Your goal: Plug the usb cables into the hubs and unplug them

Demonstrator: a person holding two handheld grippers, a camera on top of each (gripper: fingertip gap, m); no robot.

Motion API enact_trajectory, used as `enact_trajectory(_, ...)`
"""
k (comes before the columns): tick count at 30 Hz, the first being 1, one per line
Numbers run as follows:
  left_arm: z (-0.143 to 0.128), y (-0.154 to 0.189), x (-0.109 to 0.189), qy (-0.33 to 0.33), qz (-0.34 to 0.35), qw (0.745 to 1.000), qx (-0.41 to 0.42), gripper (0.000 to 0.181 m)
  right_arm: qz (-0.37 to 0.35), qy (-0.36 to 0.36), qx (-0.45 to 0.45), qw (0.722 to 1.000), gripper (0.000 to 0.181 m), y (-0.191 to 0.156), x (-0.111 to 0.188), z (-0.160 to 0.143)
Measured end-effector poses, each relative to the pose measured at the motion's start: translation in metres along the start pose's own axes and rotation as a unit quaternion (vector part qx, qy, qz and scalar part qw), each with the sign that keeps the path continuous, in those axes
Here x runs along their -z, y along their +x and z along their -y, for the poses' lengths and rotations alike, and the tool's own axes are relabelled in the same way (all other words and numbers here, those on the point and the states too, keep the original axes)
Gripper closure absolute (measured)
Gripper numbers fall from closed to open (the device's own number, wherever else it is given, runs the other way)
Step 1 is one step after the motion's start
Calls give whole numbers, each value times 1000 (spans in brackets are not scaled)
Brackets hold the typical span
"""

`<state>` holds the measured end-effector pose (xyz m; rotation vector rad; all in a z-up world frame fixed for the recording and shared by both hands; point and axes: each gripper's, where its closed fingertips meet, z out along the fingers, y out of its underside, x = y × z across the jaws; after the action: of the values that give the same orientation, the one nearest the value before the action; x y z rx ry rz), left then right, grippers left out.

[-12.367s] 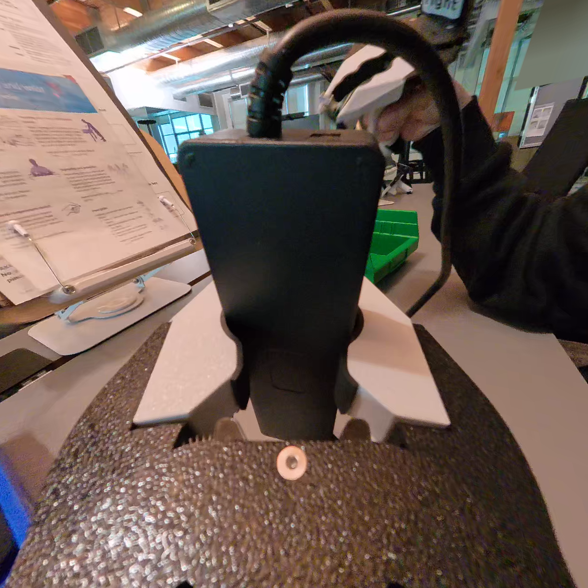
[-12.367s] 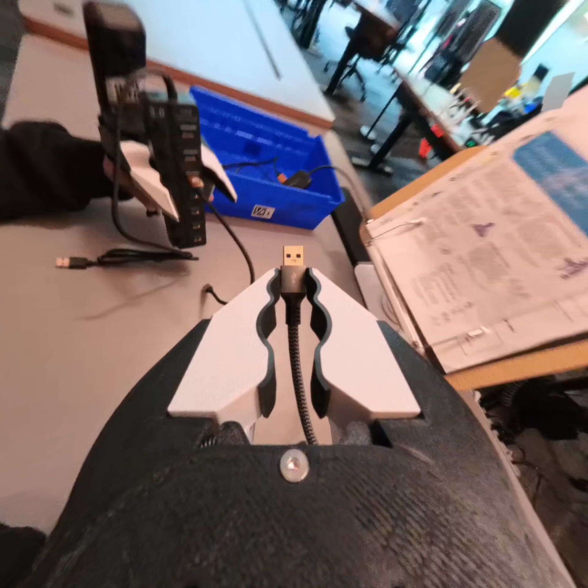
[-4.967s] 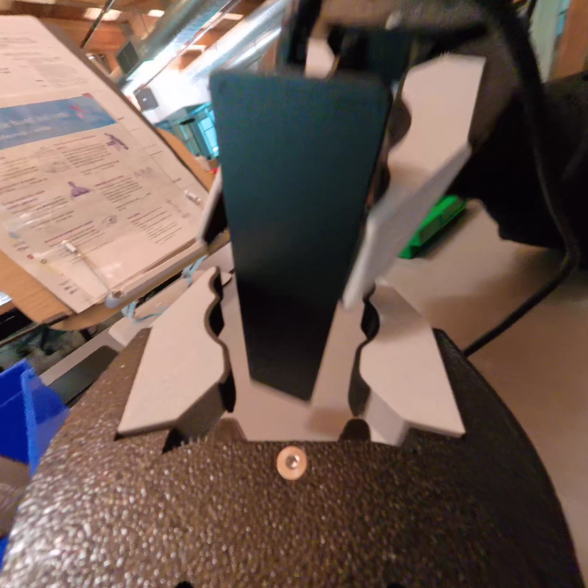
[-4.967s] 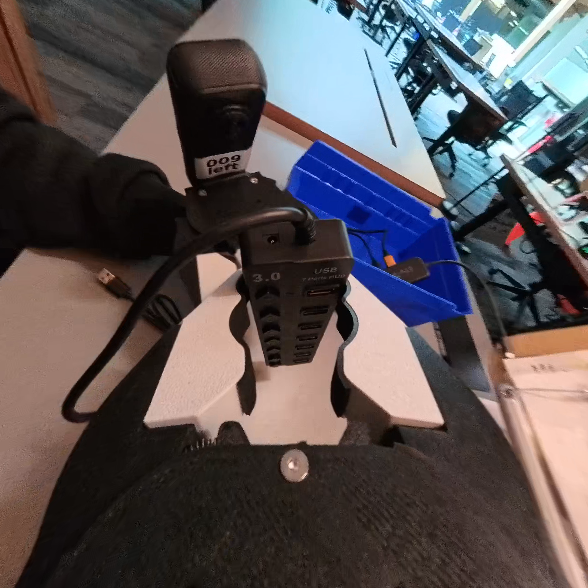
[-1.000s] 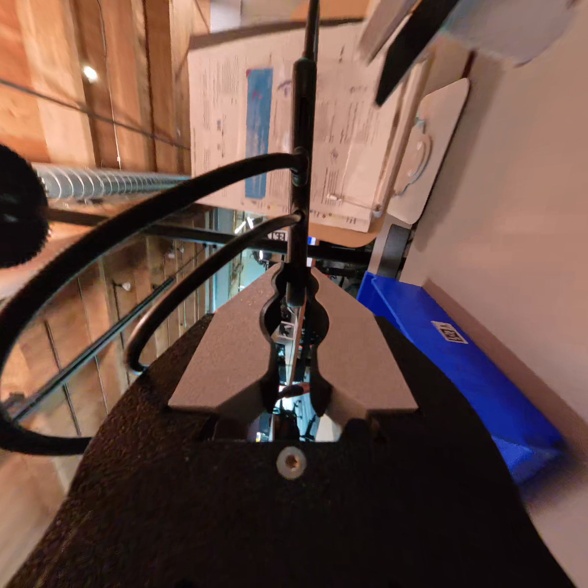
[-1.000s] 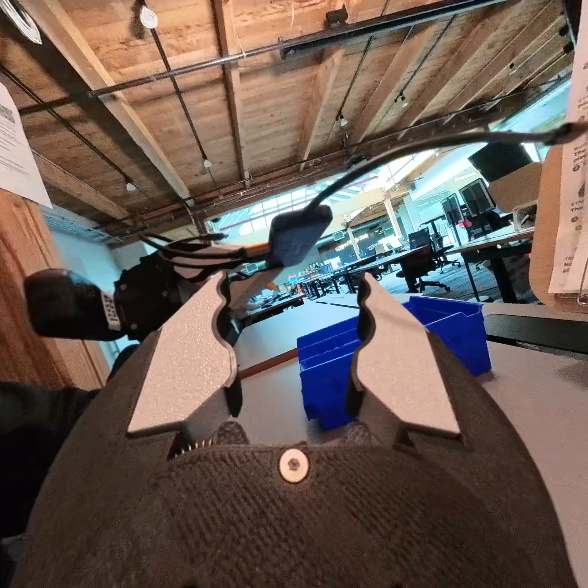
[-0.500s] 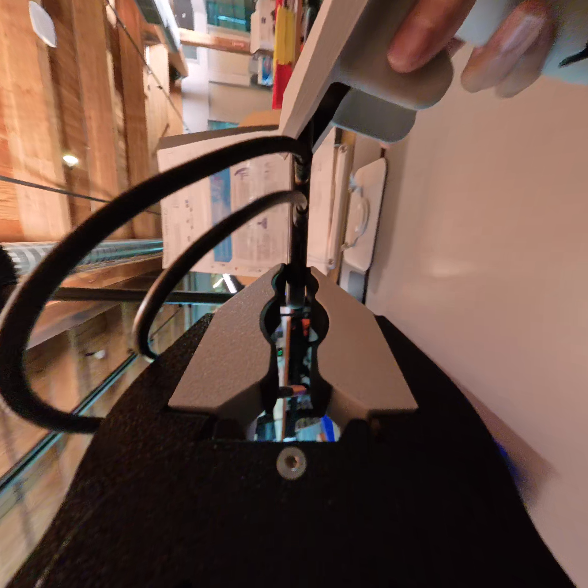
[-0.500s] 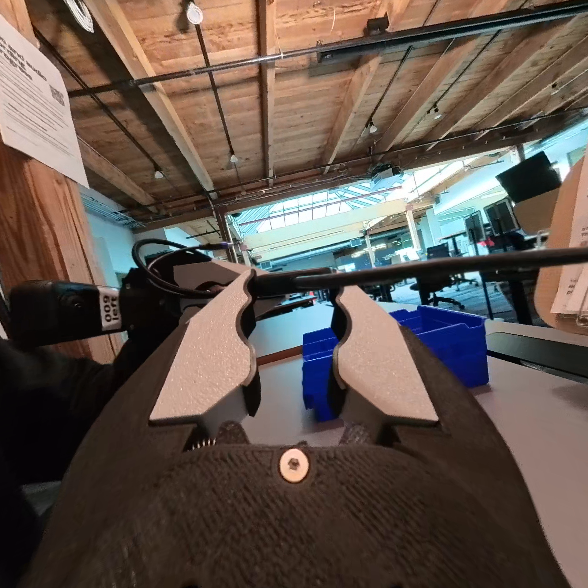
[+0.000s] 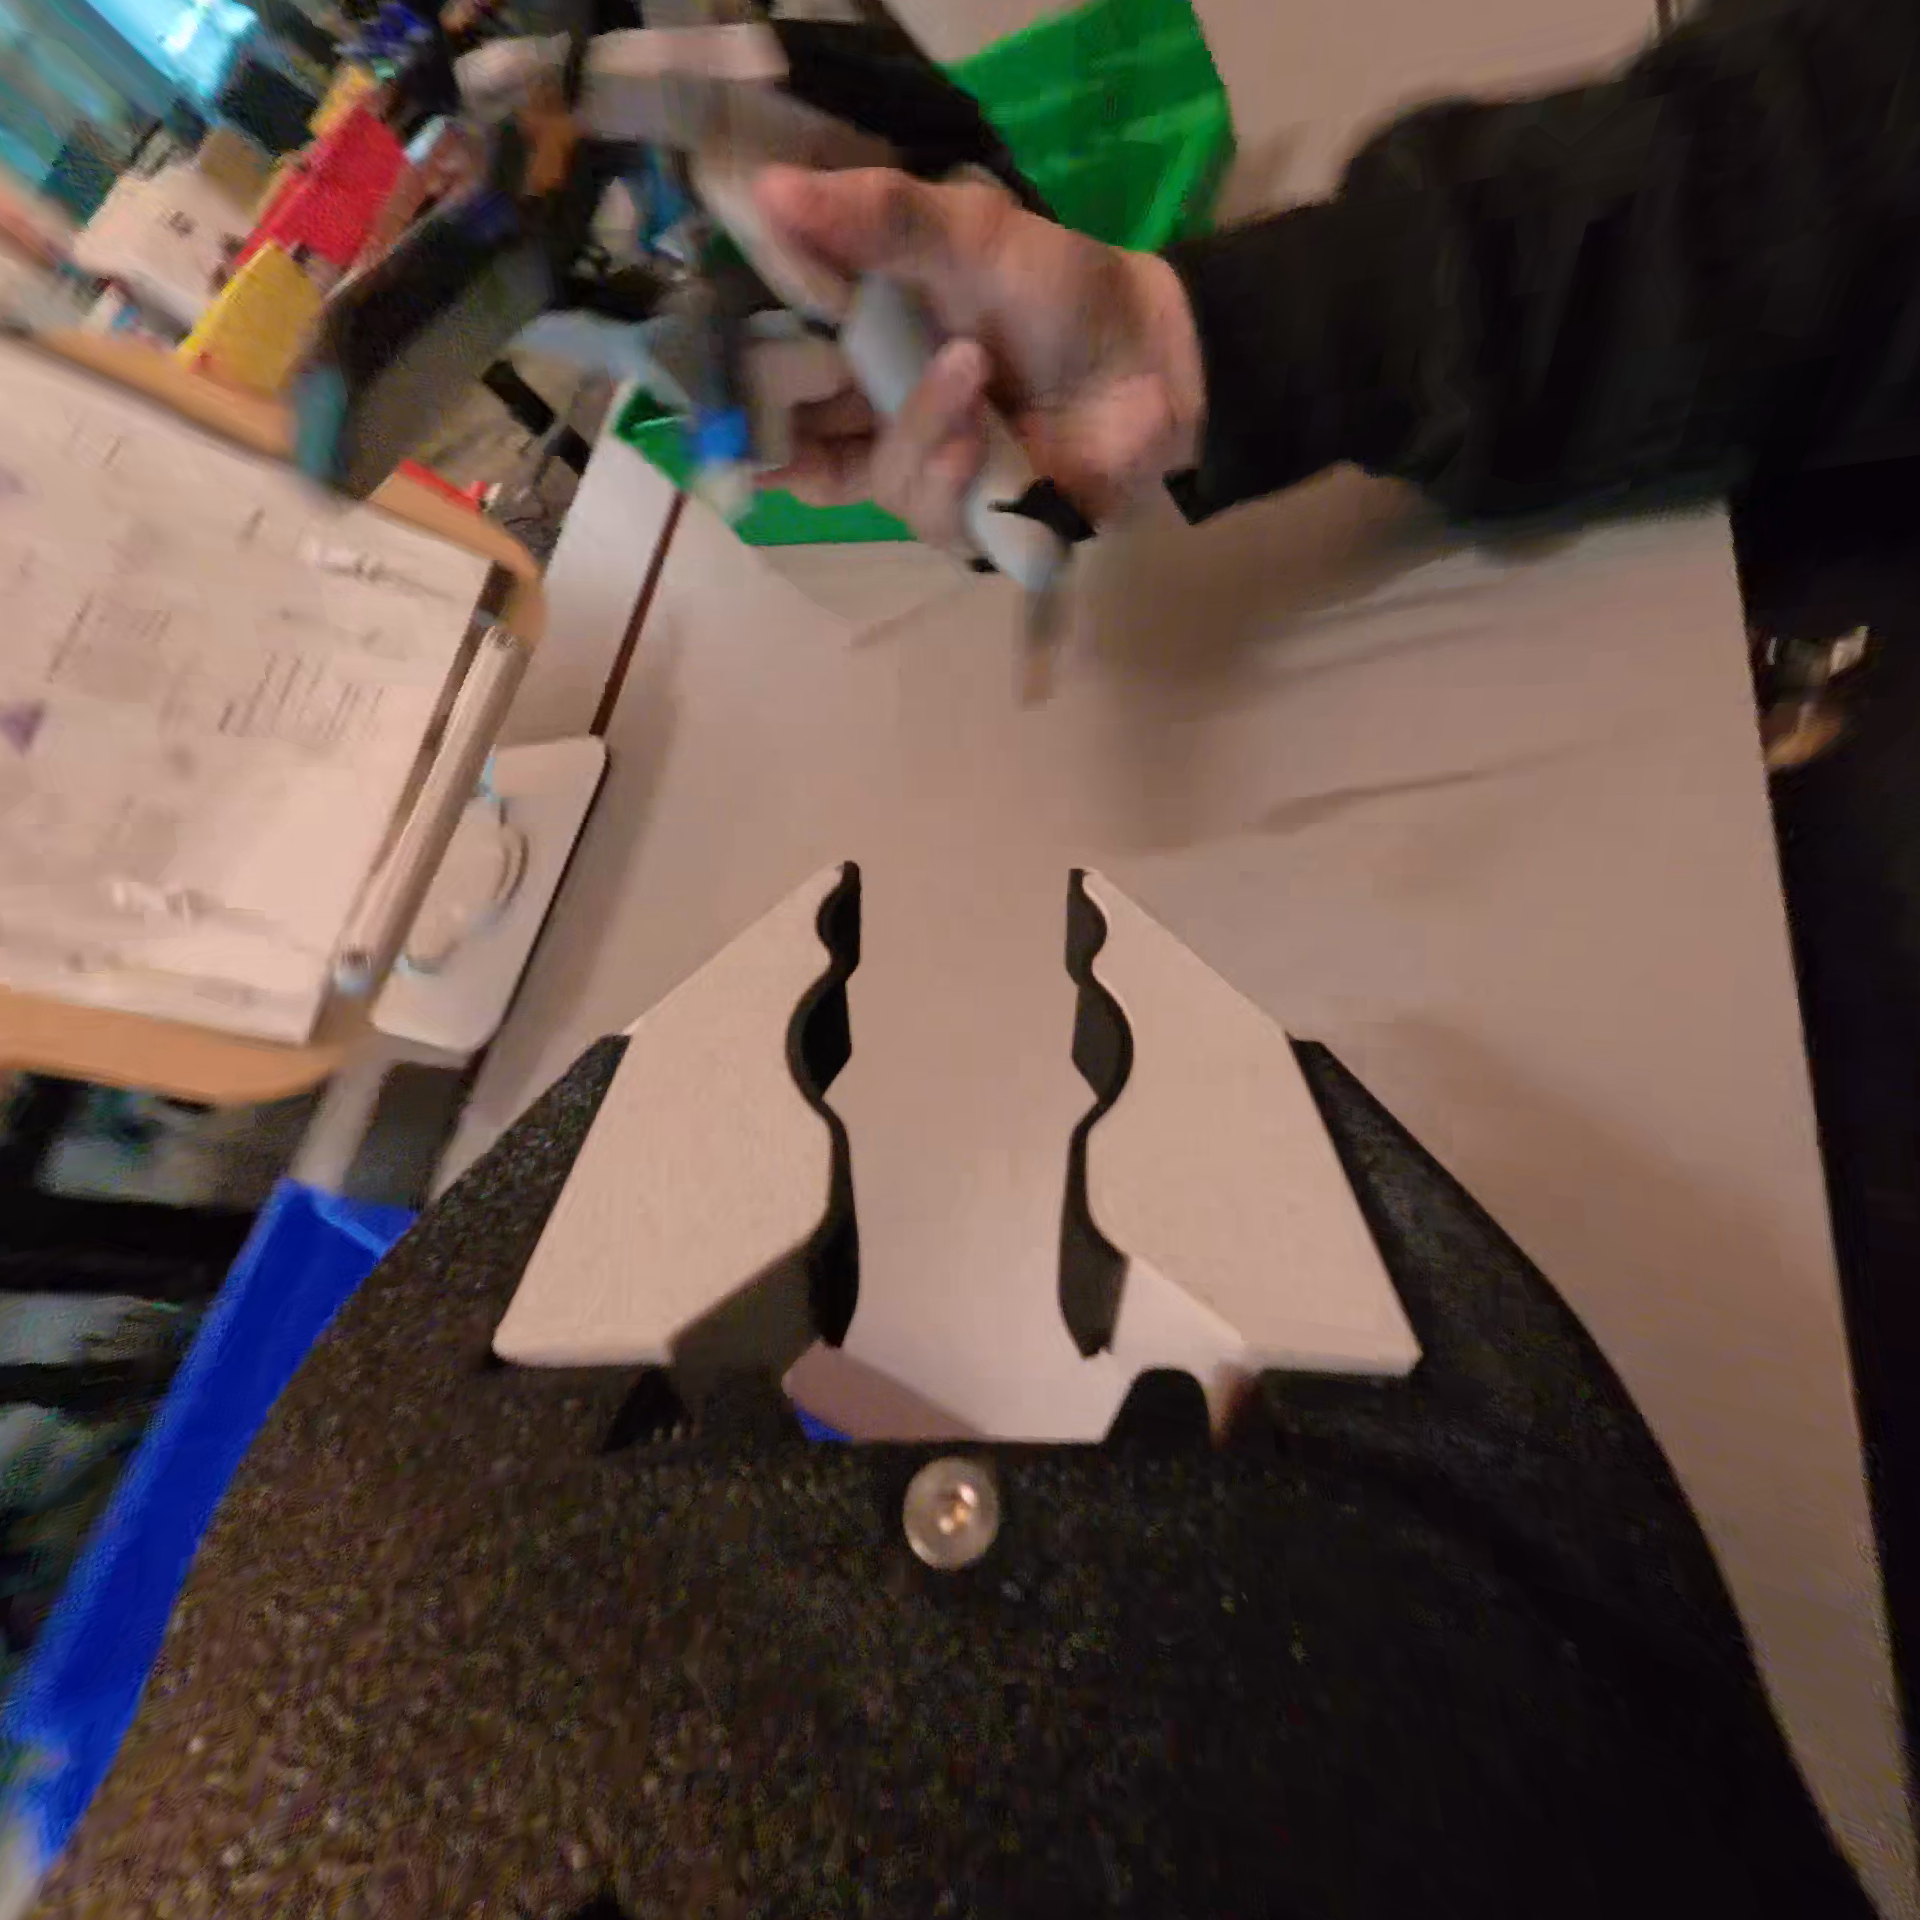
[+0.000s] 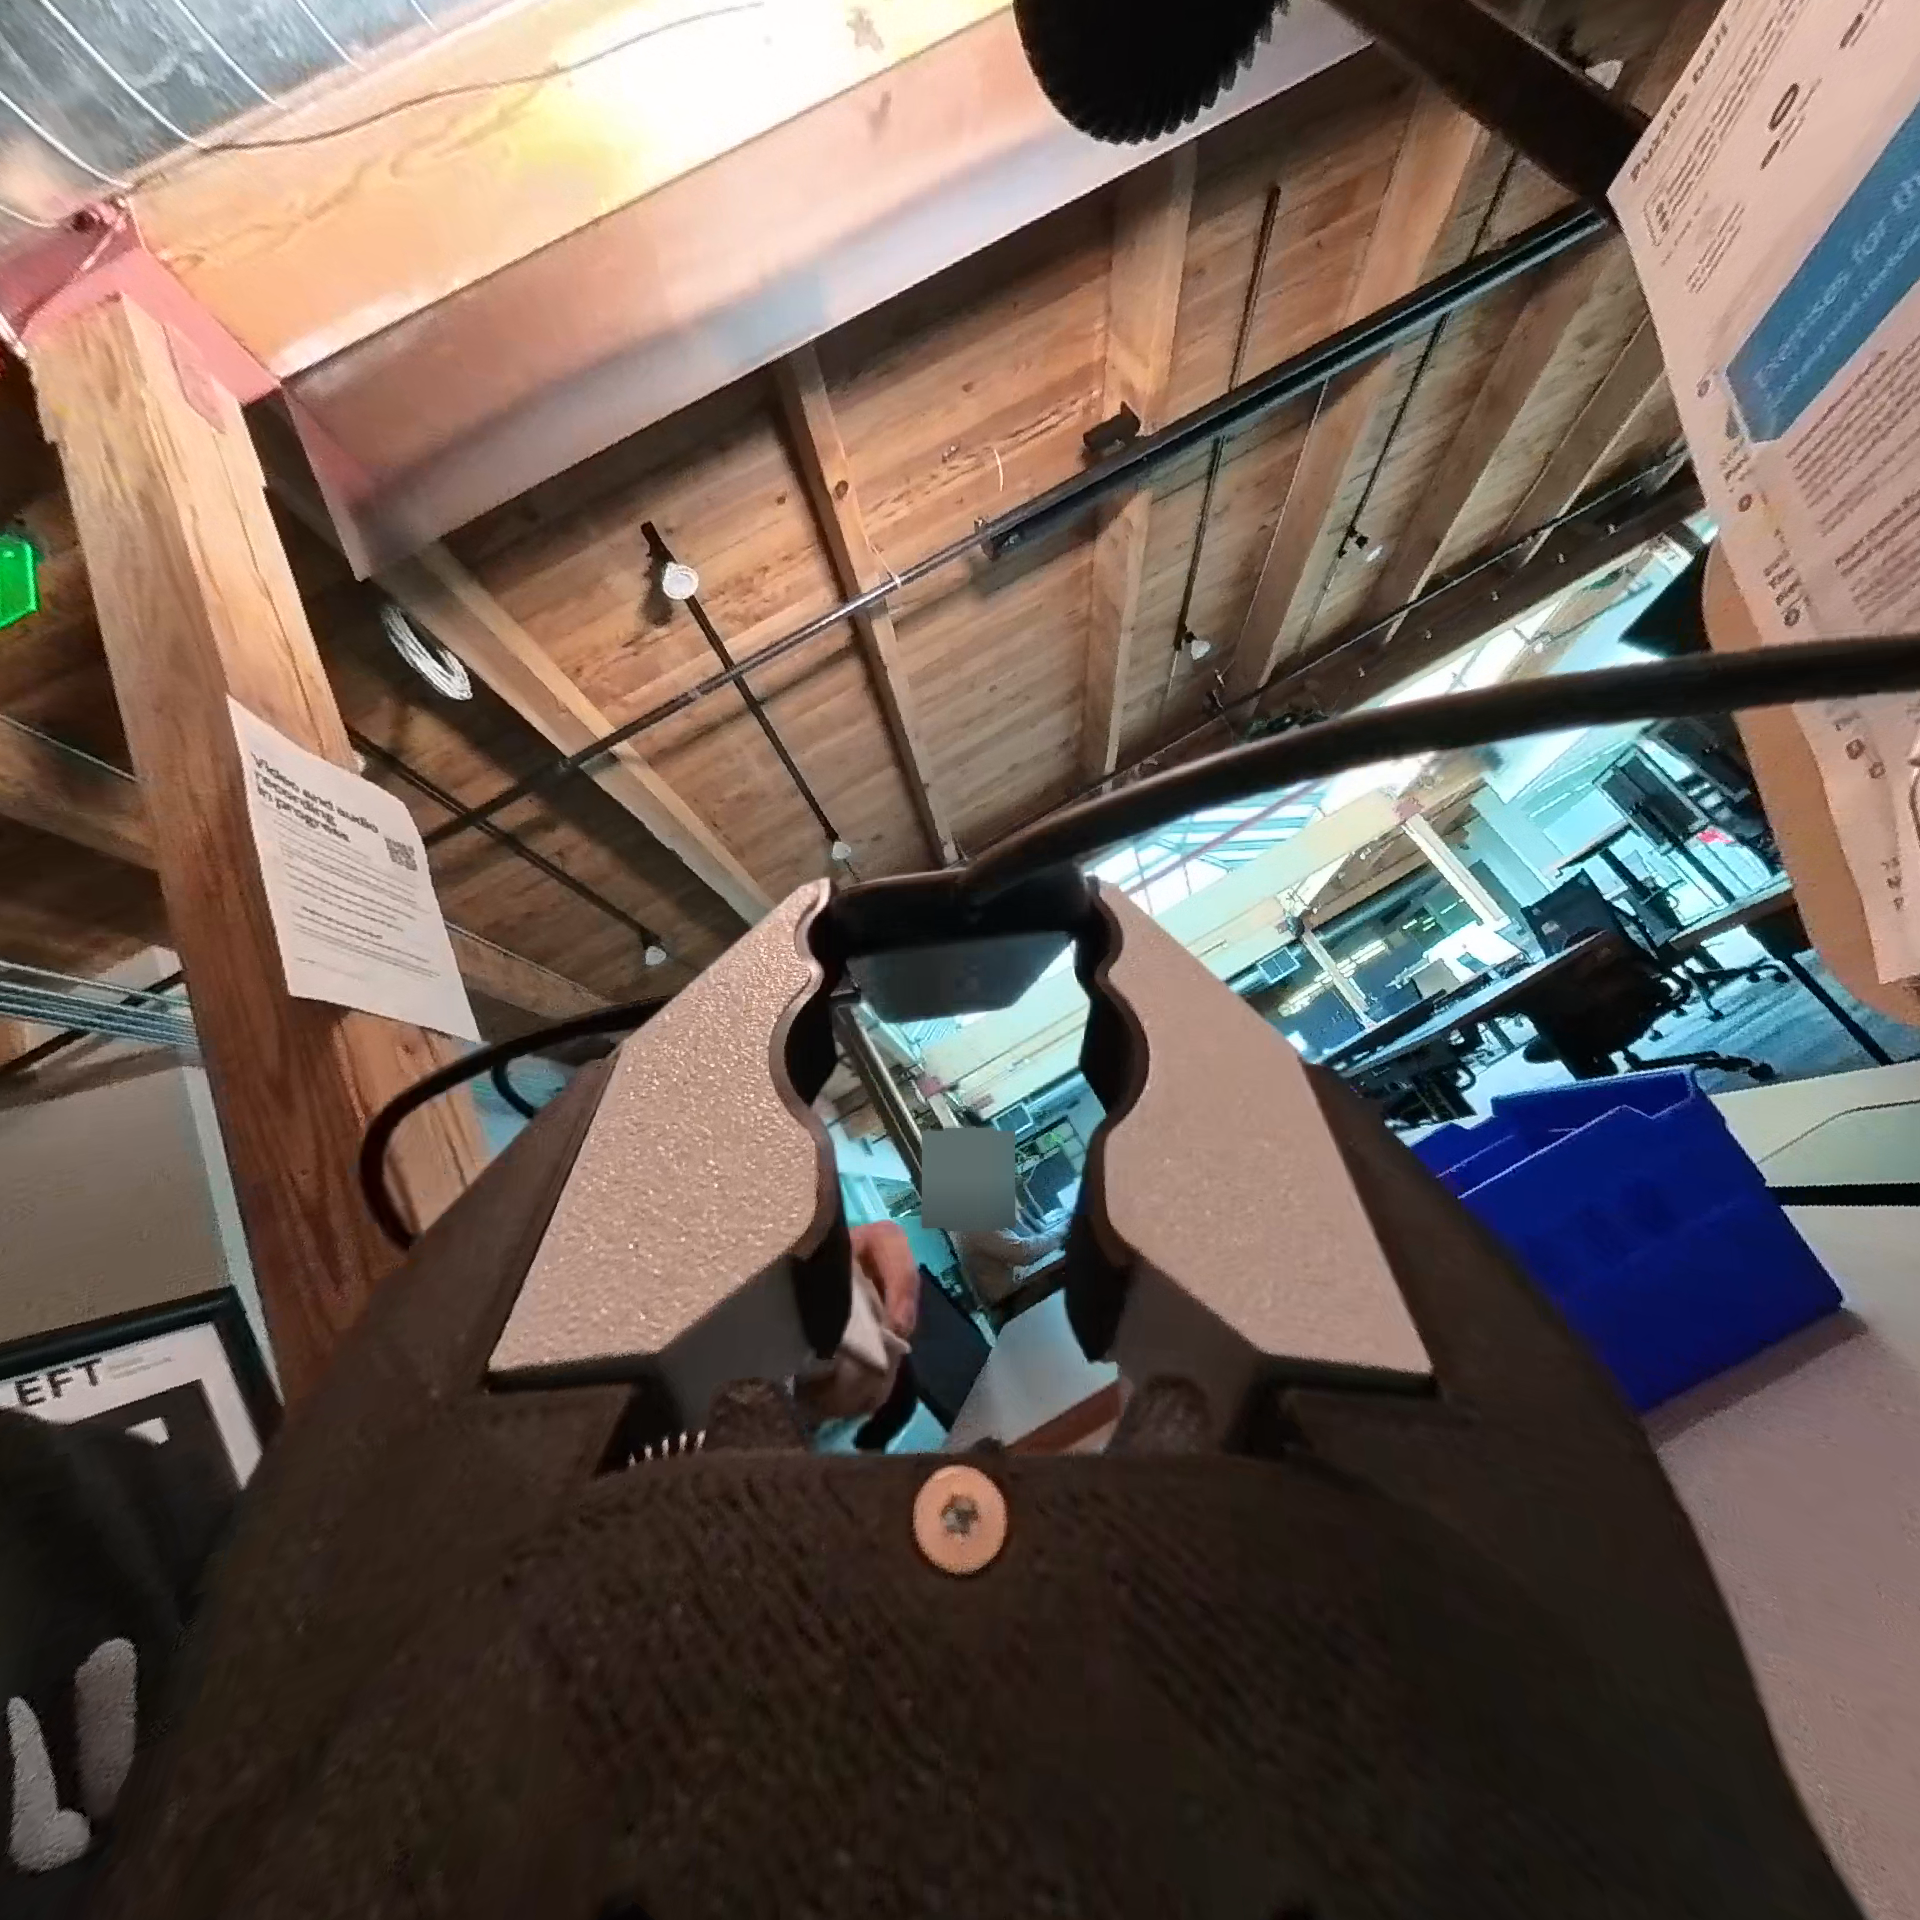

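My left claw (image 9: pixel 961 883) is apart, nothing between its fingers, hovering over the bare grey table (image 9: pixel 1351 831) and tipped down toward it. Blue bin (image 9: pixel 156 1455) sits at its lower left, a paper stand (image 9: pixel 208 707) to the left.

My right claw (image 10: pixel 956 914) is clamped on a small black hub (image 10: pixel 956 956), gripped right at the fingertips. Its long axis runs crosswise between the two fingers, roughly level. A black cable (image 10: pixel 1455 727) leaves its top edge and sweeps off right and slightly upward. Which way the ports face I can't tell.

The right claw is tilted steeply up: wood ceiling and beams fill most of that view, the blue bin (image 10: pixel 1621 1236) low right on the table.

From the left view, my right hand (image 9: pixel 997 343) grips the handle, raised above the table's far side, black sleeve (image 9: pixel 1558 260) running off right; very blurred. Green bin (image 9: pixel 1091 114) behind it.
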<state>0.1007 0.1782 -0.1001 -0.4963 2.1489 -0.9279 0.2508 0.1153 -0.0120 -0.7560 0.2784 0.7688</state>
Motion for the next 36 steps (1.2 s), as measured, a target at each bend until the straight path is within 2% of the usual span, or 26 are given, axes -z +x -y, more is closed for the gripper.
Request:
enact_trajectory(1, -2, -17, 7, 25, 30, 998, 54, 141, 8, -1, 0, 1000, 137, -2, -1, -1)
enact_trajectory(3, 6, -56, 19, 95, 108, 974, 176, 131, 22, -4, 4, 1000, 137, -7, -3, -5)
enact_trajectory(5, 27, -71, 21, 181, 119, 944, 251, 128, 45, -15, 6, 999, 136, -14, -5, -12)
enact_trajectory(8, 43, -80, 10, 237, 100, 918, 301, 124, 64, -42, 15, 997, 137, -18, -8, -26)
enact_trajectory(10, 49, -76, -5, 238, 70, 919, 307, 115, 71, -57, 24, 996, 136, -20, -9, -34)
enact_trajectory(13, 52, -71, -25, 229, 57, 927, 292, 114, 81, -73, 23, 994, 136, -22, -11, -43)
enact_trajectory(17, 56, -65, -35, 254, 29, 924, 285, 123, 94, -92, 10, 991, 136, -23, -12, -54)
enact_trajectory(19, 60, -59, -34, 272, 6, 920, 283, 135, 96, -100, 7, 990, 136, -22, -12, -59)
enact_trajectory(32, 52, -59, -45, 284, 8, 909, 306, 136, 93, -83, 0, 992, 136, -12, -8, -57)
enact_trajectory(34, 49, -62, -44, 294, 17, 907, 300, 136, 80, -98, 7, 992, 136, -8, -9, -59)
enact_trajectory(36, 37, -71, -43, 290, 64, 910, 289, 136, 25, -119, 42, 992, 133, 7, -8, -60)
